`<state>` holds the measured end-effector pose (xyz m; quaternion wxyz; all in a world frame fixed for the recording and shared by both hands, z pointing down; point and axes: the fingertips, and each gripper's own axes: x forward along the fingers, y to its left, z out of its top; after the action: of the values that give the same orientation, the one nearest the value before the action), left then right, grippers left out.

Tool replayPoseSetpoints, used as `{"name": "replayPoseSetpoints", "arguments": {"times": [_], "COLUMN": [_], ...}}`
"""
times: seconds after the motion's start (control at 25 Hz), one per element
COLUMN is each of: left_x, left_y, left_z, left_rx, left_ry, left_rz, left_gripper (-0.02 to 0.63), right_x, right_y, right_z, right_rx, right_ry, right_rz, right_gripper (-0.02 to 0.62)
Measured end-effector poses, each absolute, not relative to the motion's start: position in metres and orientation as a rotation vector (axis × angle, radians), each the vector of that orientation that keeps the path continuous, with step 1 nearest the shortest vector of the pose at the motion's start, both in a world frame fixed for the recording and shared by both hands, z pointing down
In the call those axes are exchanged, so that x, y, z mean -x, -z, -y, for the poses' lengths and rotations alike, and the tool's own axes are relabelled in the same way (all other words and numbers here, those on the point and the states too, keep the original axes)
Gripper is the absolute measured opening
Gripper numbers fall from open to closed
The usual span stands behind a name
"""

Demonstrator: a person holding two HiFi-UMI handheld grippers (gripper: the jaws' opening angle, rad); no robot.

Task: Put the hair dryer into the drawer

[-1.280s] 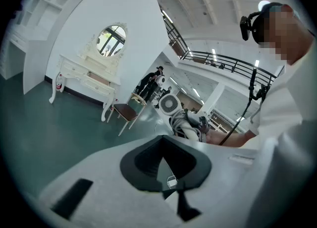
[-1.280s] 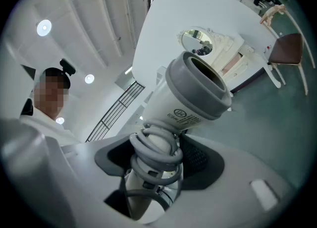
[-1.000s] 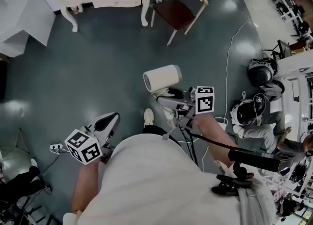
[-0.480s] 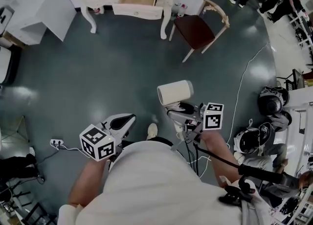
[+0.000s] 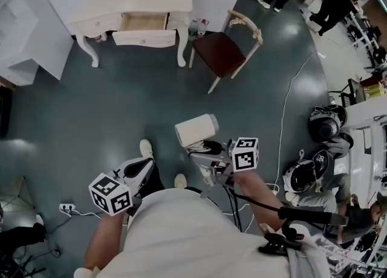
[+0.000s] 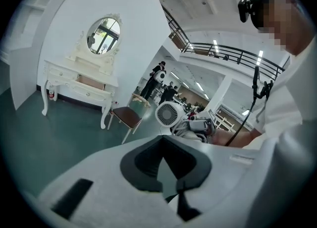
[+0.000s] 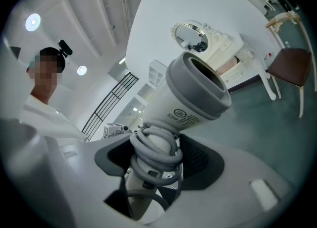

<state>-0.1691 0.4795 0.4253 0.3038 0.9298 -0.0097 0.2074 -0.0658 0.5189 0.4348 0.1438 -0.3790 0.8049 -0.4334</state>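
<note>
Head view: the hair dryer point(image 5: 196, 129) is being carried by the right tongs point(image 5: 207, 150), which are being kept pinched on its cord-wrapped handle. The open drawer point(image 5: 143, 23) of the dressing table point(image 5: 91, 24), well ahead of both tongs, is being brought nearer than half a second ago, so the approach is judged under way, with placing still to come. The left tongs point(image 5: 138, 169) are being held pressed together, empty.
</note>
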Motion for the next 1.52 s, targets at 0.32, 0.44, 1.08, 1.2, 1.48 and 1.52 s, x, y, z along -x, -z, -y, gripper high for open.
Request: {"name": "replayPoseSetpoints", "arguments": {"times": [0.32,0.44,1.08,1.2,1.48,1.52], "left_x": [0.101,0.078,0.09,0.089,0.078,0.071], "left_y": [-0.419,-0.407,-0.417,-0.419,-0.413,-0.411], "left_z": [-0.376,-0.333,-0.098,-0.085,0.0,0.018], "left_rx": [-2.476,-2.51,-2.542,-2.549,-2.539,-2.54], "left_ry": [-0.526,-0.537,-0.47,-0.453,-0.438,-0.437], "left_rz": [-0.135,-0.213,-0.104,-0.063,0.147,0.175], "left_gripper": [-0.005,-0.005,-0.005,-0.005,-0.005,-0.005], "right_x": [0.017,0.0,-0.032,-0.042,-0.087,-0.098], "right_y": [-0.432,-0.421,-0.426,-0.426,-0.448,-0.455], "right_z": [-0.433,-0.391,-0.143,-0.124,-0.023,-0.002], "right_rx": [1.239,1.28,1.249,1.227,1.122,1.103], "right_ry": [1.234,1.214,1.208,1.213,1.285,1.305], "right_rz": [-2.26,-2.226,-2.268,-2.313,-2.434,-2.459], "right_gripper": [0.27,0.27,0.27,0.27,0.27,0.27]}}
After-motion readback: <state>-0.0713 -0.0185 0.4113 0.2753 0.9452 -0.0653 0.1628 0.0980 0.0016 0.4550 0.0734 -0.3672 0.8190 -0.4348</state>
